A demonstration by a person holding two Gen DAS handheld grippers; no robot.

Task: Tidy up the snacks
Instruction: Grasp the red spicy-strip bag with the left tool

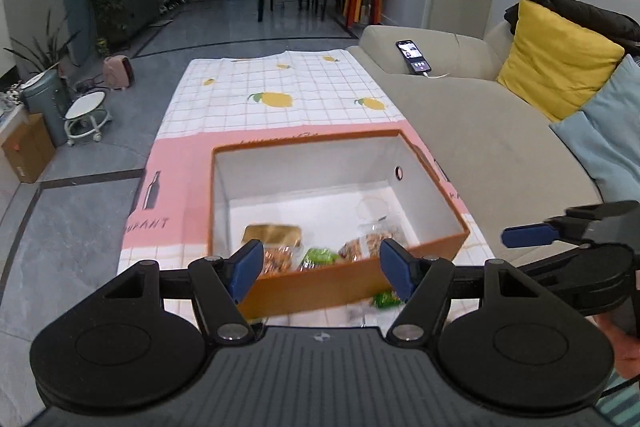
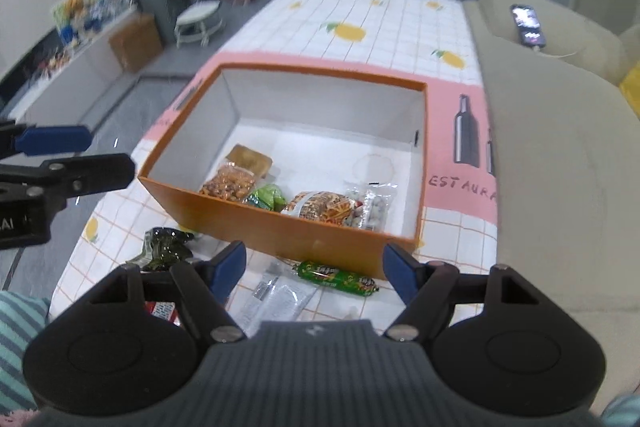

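Note:
An orange box with a white inside stands on the table and also shows in the left wrist view. Several snack packs lie along its near wall. On the cloth in front of it lie a green bar, a clear packet, a dark green packet and a red pack. My right gripper is open and empty above the green bar and clear packet. My left gripper is open and empty at the box's near wall.
The tablecloth has lemon prints and a pink band. A beige sofa with a phone and cushions runs along the right. A stool, bin and cardboard box stand on the floor to the left.

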